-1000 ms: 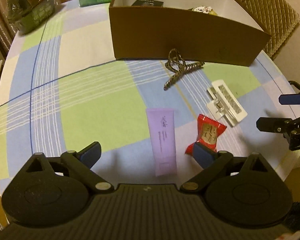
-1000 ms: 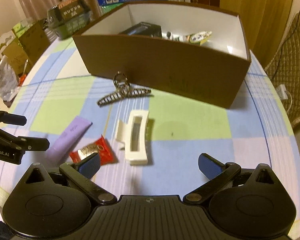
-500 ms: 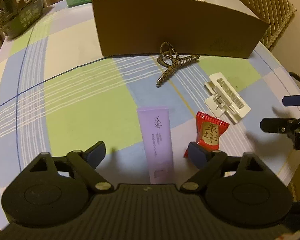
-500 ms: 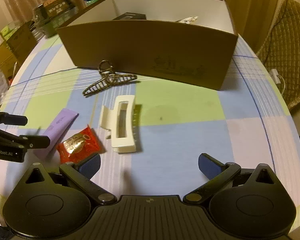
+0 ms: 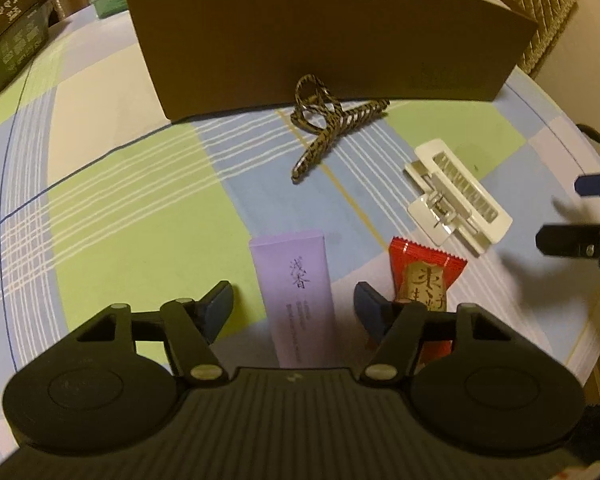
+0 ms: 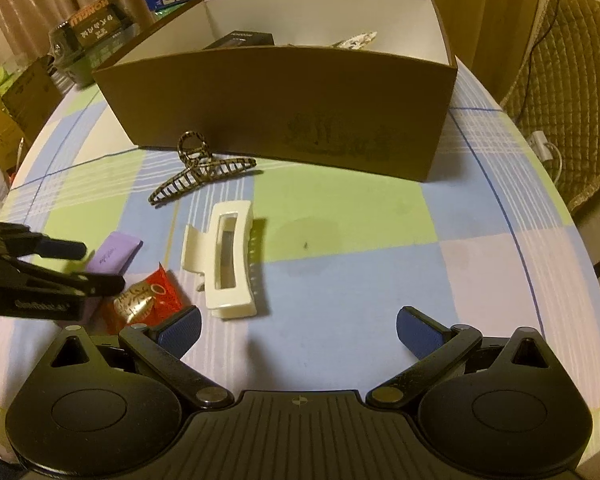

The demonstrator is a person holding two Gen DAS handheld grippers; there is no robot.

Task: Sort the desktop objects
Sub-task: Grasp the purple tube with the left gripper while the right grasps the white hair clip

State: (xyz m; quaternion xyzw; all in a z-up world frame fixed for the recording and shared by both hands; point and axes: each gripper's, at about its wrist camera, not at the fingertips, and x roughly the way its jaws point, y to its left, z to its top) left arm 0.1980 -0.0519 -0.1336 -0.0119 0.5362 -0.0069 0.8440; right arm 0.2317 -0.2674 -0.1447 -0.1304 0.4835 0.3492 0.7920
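Left wrist view: low over the near table edge, looking forward along its fingers toward the brown box (image 5: 332,40), close above the purple tube (image 5: 296,300). Right wrist view: further right, somewhat higher, facing the same box (image 6: 284,112), seeing over its wall; contents hard to make out. Both share the checked tablecloth (image 5: 132,208), leopard claw clip (image 5: 324,124), white claw clip (image 6: 226,258), red candy (image 6: 146,300). Each catches the other gripper at its frame edge.

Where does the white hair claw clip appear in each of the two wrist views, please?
Left wrist: the white hair claw clip lies right of centre, beyond the red candy wrapper.
Right wrist: it lies left of centre, just right of that wrapper.
Shared landmark: the brown cardboard box behind it.
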